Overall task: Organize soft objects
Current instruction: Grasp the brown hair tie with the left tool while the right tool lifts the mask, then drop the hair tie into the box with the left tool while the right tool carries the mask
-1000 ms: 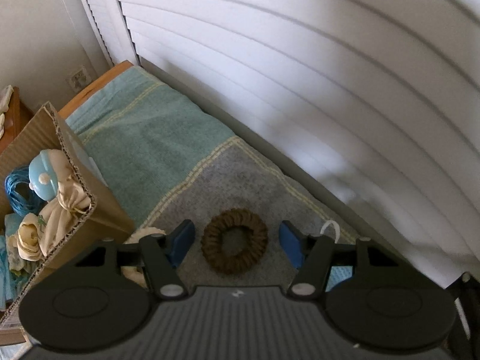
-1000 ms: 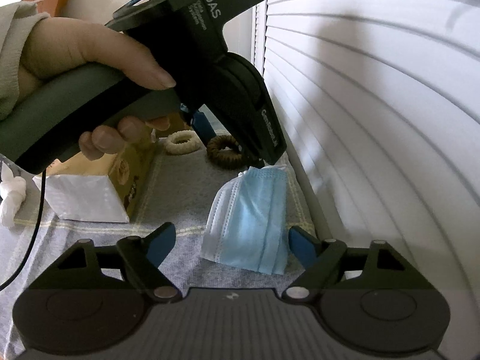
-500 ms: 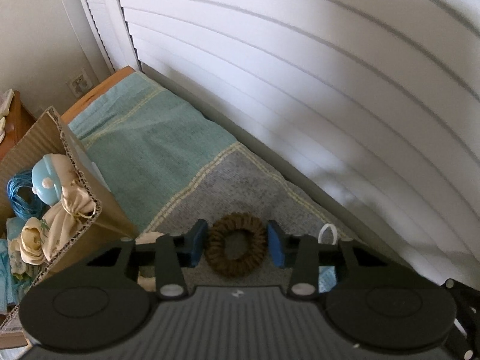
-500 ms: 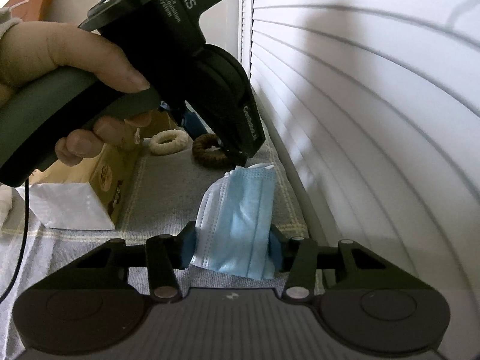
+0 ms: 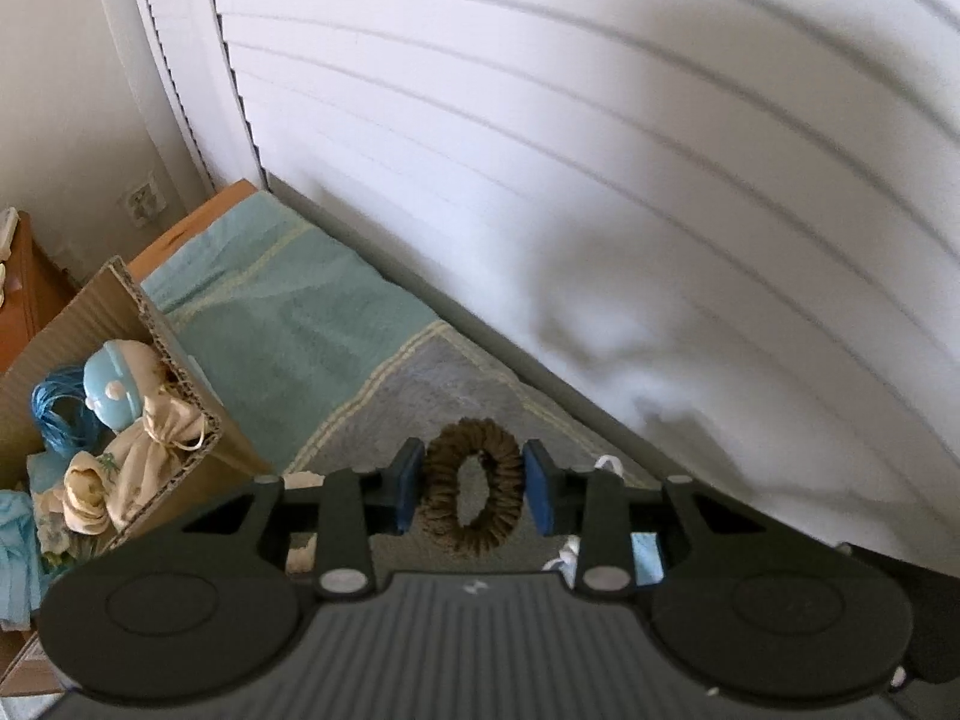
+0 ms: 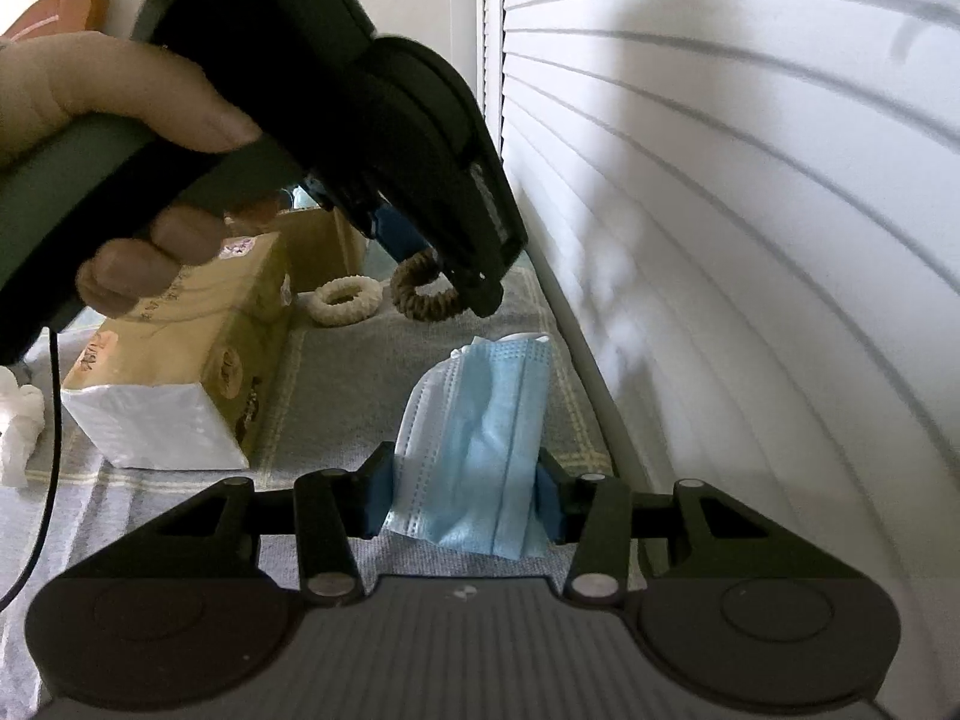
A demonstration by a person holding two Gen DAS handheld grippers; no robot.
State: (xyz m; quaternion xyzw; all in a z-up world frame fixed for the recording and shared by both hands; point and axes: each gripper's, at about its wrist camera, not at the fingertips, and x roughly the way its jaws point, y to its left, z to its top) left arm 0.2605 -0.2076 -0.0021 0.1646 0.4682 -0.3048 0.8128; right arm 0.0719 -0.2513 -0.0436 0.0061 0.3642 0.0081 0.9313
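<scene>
While its jaws are closing, the brown ribbed fabric scrunchie (image 5: 470,487) is pinched upright, clear of the towel-covered tabletop (image 5: 312,336), by the left hand-held gripper (image 5: 471,495); the pleated blue face mask (image 6: 480,450) is clamped by the right hand-held gripper (image 6: 465,501).

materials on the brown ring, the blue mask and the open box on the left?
Brown scrunchie: looks like ribbed knit or gathered fabric, matte; it squashes to an oval between the closing left gripper pads.
Face mask: thin pleated nonwoven sheet, matte light blue with a white inner layer, creasing in the right gripper.
Cardboard box: corrugated cardboard, with fluting visible along the cut edge.
</scene>
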